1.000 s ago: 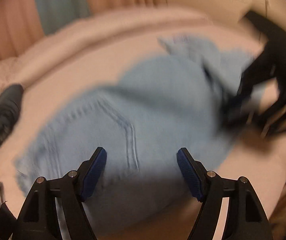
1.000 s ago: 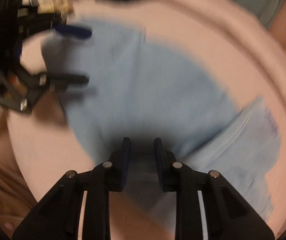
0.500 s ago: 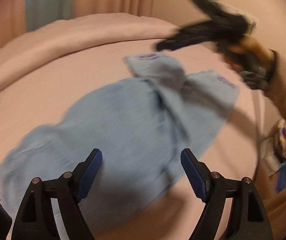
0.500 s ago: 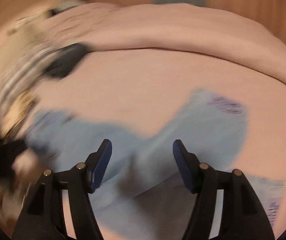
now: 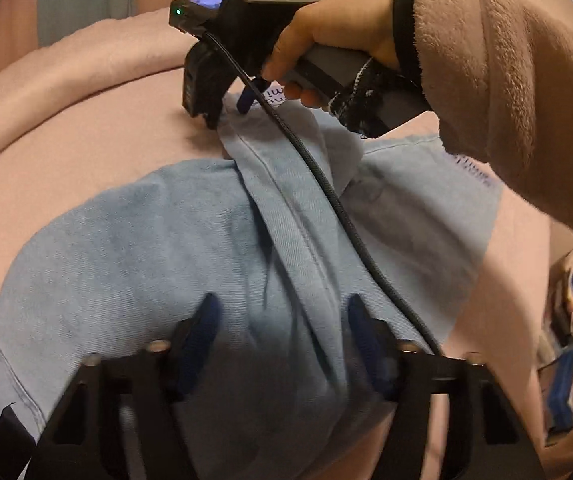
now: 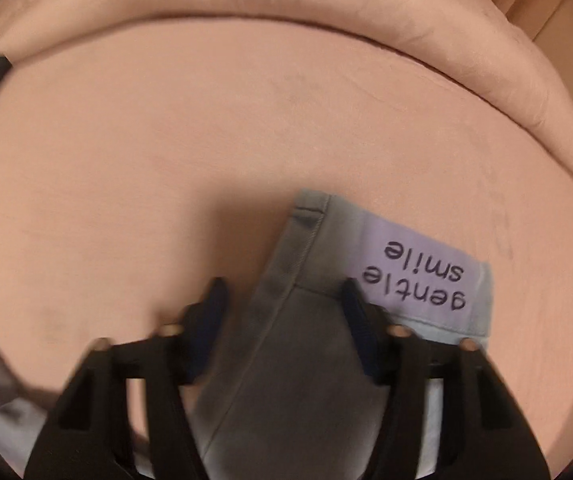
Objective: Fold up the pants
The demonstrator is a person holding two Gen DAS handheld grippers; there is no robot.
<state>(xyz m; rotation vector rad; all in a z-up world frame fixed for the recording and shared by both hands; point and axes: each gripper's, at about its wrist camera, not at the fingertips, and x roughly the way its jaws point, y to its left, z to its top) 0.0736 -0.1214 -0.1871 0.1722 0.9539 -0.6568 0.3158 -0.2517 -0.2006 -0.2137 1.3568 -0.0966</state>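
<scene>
Left wrist view: light blue denim pants [image 5: 190,240] lie rumpled across pink bed [image 5: 66,128], centre frame | left claw [image 5: 282,336] open above them | right claw [image 6: 282,312] open over printed hem, upper centre | folding barely begun; legs need aligning.

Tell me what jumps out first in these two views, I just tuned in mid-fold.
The light blue jeans spread over the pink bed dominate, one leg twisted across the middle. At its far hem, the right hand-held gripper, open, straddles the cuff beside a lilac "gentle smile" label. The left hand-held gripper is open over the near denim, and a black cable trails across the leg.
</scene>
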